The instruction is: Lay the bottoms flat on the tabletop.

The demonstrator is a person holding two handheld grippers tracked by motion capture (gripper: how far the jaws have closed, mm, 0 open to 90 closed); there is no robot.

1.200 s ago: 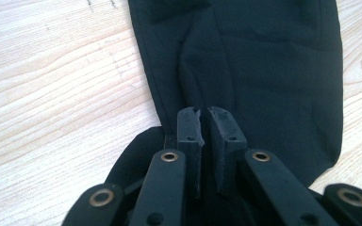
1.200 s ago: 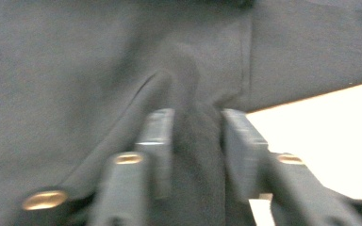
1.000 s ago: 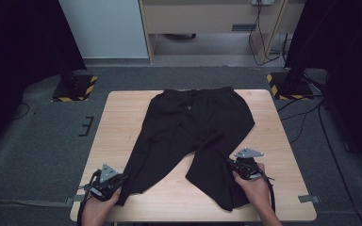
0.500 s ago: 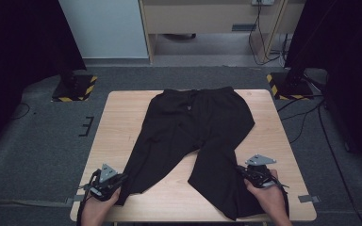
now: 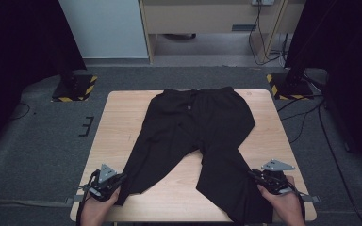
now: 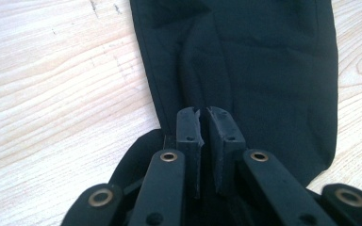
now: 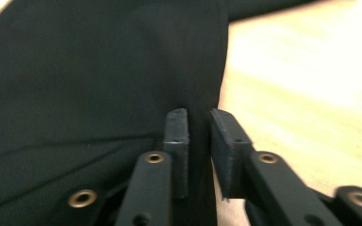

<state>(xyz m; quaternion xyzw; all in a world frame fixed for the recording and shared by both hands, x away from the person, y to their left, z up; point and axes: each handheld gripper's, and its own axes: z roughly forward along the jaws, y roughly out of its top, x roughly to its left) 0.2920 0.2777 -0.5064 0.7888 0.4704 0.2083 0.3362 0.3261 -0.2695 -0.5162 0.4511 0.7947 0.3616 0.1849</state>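
**Black trousers spread flat, a gripper at each leg end**

Black trousers (image 5: pixel 195 136) lie on the pale wooden tabletop (image 5: pixel 122 122), waistband at the far edge, legs fanning toward the person. The left gripper (image 5: pixel 114 181) sits at the near-left leg end, its jaws clamped together on a fold of the cloth, as the left gripper view (image 6: pixel 201 115) shows. The right gripper (image 5: pixel 256 175) rests at the outer edge of the other leg; its jaws have just been opening and stand slightly apart, with the fabric edge (image 7: pixel 202 94) between them, not pinched.
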